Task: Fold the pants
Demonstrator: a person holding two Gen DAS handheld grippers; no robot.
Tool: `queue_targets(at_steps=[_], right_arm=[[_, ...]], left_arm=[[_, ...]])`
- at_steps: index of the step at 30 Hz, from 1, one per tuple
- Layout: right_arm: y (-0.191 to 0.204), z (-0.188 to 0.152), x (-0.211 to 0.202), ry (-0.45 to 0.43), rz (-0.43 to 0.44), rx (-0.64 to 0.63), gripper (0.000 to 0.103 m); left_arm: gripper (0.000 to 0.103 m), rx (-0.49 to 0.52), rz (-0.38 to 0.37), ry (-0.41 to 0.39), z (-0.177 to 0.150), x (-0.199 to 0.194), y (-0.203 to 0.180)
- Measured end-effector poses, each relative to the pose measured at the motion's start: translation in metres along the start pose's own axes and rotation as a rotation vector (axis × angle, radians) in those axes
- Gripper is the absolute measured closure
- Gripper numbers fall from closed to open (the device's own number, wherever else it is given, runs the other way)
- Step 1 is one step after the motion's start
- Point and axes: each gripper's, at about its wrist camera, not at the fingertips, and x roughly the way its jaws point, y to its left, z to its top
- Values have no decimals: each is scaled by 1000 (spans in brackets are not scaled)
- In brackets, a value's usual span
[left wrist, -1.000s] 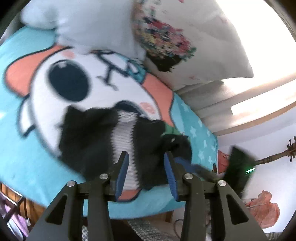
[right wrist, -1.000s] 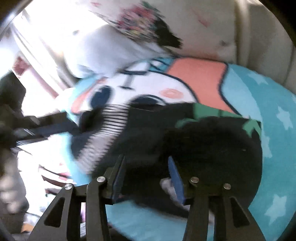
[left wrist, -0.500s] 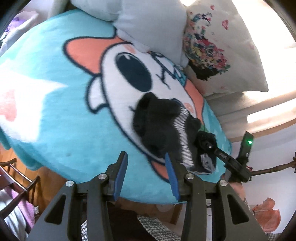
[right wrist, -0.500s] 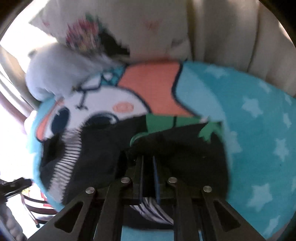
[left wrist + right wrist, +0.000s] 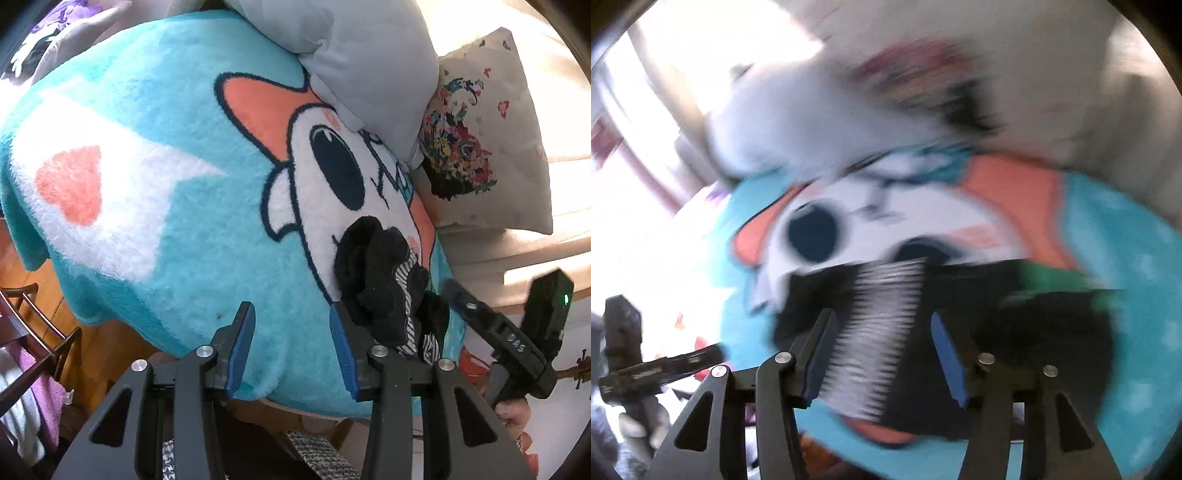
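The black pants (image 5: 380, 280) with a black-and-white striped panel lie bunched on a turquoise cartoon blanket (image 5: 177, 229). In the blurred right wrist view they lie spread wider (image 5: 886, 306), with a green patch at the right. My left gripper (image 5: 291, 347) is open and empty, held back over the blanket's near edge, left of the pants. My right gripper (image 5: 882, 350) is open and empty, just above the striped panel. The right gripper's body (image 5: 509, 332) shows beyond the pants in the left view.
A grey pillow (image 5: 362, 62) and a floral cushion (image 5: 480, 147) lean at the back of the blanket. Wooden chair rails (image 5: 33, 332) and floor lie at the lower left. The left gripper's body (image 5: 646, 369) shows at the right view's left edge.
My right gripper was shut on the pants half a second ago; it has opened and pulled back. My left gripper has drawn away from the pants, staying open.
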Motion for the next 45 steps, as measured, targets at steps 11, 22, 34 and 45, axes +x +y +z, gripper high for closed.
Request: queue_targets(at_steps=[11,22,34,45], right_arm=[[69,2,103,122,-314,-203,33],[19,10,43,27,-115,-3,84],[-57,0,-48,-156,123,226,84],[-219,-48,-83,-186,-13,499,66]], left_arm=[[61,-19,17,-19,-10,-16,18],[61,44,-1,36,-15,10,-2],[61,132,1,56,-29,43,-76],[61,329,12,116,-42,98,-198]])
